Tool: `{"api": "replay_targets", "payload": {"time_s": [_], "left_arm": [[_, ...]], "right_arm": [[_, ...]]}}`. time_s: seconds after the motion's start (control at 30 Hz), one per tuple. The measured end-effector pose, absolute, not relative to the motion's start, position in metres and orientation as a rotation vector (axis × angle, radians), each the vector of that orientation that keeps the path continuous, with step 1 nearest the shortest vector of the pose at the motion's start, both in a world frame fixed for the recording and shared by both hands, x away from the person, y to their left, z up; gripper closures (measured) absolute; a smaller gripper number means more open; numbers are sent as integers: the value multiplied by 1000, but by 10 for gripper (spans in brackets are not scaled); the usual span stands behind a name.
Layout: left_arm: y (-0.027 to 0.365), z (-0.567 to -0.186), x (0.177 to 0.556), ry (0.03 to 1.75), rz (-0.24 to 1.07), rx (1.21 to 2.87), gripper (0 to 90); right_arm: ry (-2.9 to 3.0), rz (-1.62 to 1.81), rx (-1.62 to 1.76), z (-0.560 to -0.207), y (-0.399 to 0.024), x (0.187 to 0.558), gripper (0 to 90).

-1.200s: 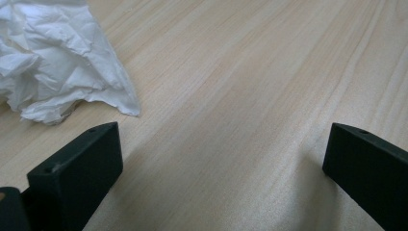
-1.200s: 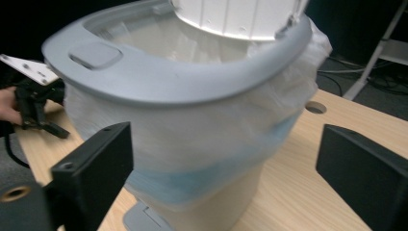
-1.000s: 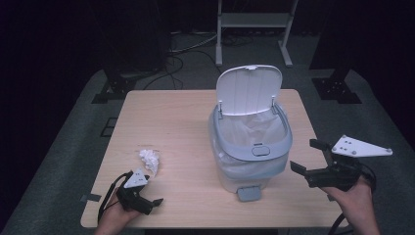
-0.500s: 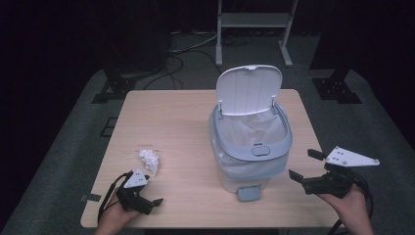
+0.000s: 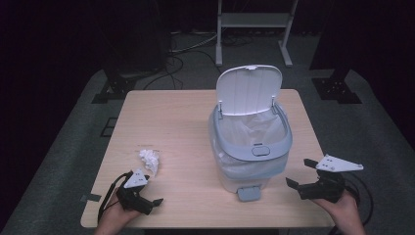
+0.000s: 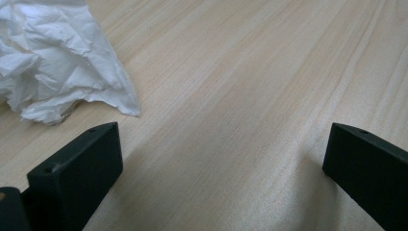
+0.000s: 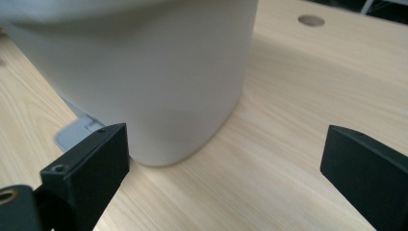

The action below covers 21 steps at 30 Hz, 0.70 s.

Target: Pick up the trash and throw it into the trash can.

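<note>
A white bin (image 5: 249, 147) stands on the wooden surface (image 5: 181, 122), a bit to the right of the middle. Its lid (image 5: 248, 89) is flipped up and stands tall at the back. A thin see-through bag (image 5: 252, 128) lines the inside, and a grey ring (image 5: 254, 147) runs round the top. A small grey foot pedal (image 5: 248, 194) sticks out at the bottom front. A crumpled white tissue (image 5: 149, 159) lies on the surface to the left of the bin, well apart from it. The left gripper (image 5: 149, 205) sits low near the front edge, just beside the tissue but not touching it. Its fingers (image 6: 77, 168) are spread wide and hold nothing. In the left gripper view the tissue (image 6: 57, 62) is up and to the left of the fingers, with bare wood between them. The right gripper (image 5: 298, 174) is on the right, near the bin's bottom. Its fingers (image 7: 86, 168) are spread wide too and hold nothing. In the right gripper view the bin (image 7: 144, 72) is close in front, and the pedal (image 7: 74, 132) peeks out at its left.
</note>
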<state>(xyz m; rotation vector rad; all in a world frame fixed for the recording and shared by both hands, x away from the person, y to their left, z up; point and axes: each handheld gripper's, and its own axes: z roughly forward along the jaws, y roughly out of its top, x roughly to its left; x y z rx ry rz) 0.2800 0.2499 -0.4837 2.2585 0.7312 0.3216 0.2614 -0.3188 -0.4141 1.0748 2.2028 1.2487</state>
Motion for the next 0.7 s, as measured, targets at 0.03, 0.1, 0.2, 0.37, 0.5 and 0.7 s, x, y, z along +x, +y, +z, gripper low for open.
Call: {"api": "replay_targets", "payload": {"time_s": [0.03,0.1,0.2,0.37,0.5,0.7], "left_arm": [[250,-484,280,731,322,2259,0],[250,-484,280,731,322,2259,0],[250,-484,280,731,322,2259,0],[250,-484,280,731,322,2260,0],[250,-484,280,731,322,2260,0],[250,-484,280,730,322,2260,0]], "right_arm": [[2209,1235,1086,-419,-320,263,22],[2210,1232,1092,-421,-321,263,21],[2223,1220,1107,-428,-322,266,22],[2250,1180,1142,-438,-321,270,22],[2271,1150,1159,-447,-319,272,21],[2304,1066,1188,-463,-318,278,21]]}}
